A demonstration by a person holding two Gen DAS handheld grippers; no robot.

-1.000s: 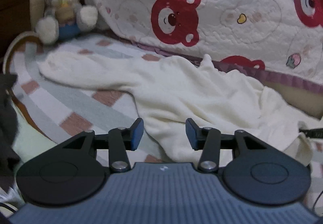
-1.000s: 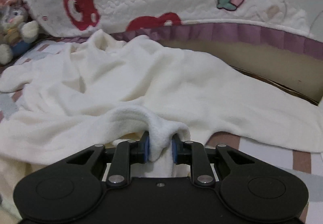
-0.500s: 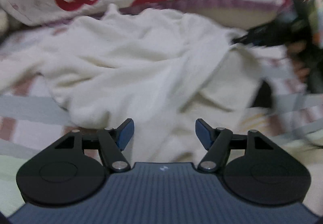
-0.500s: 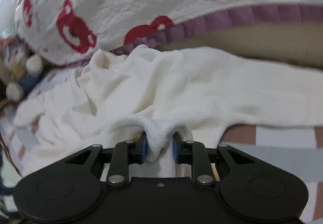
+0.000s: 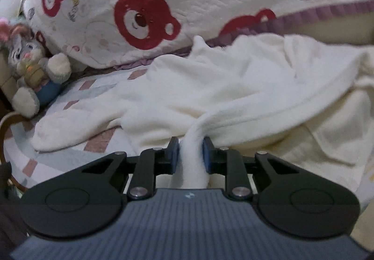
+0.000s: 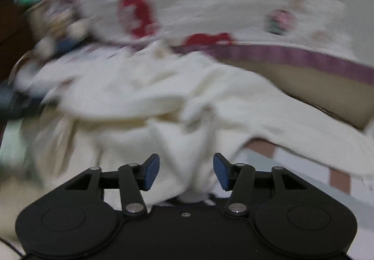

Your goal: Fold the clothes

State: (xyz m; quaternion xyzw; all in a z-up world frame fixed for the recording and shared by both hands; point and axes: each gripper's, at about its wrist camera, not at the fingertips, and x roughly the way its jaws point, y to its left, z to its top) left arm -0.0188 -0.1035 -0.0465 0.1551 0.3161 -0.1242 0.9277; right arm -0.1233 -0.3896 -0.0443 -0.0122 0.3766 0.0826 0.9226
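Garment: we find a cream fleece garment lying rumpled on a checked bedcover, its near edge toward both wrist views and its far side against a bear-print quilt. It is not yet folded; we see no clean crease anywhere.

Left gripper: the left gripper is closing on a pinched ridge of the cream fabric. The blue pads sit against both sides of the ridge, which runs back between the fingers to the gripper body. We judge this a hold on an edge or hem, taken so the cloth can be lifted and drawn over.

Right gripper: the right gripper has its jaws opening, with the pads standing clear of the cloth. Fabric lies between and beneath them, but nothing presses on it. We judge this a release, leaving the left side as the only hold.

Right view quality: heavily blurred, so we cannot tell which part of the garment lies under the fingers.

Surroundings: a stuffed rabbit sits at the far left beside the quilt, well apart from the garment and no obstacle.

Stage: early, in our judgement; the garment needs spreading flat before any fold will hold.

Risk: soft, thick fleece may slip from a narrow pinch if pulled sharply.
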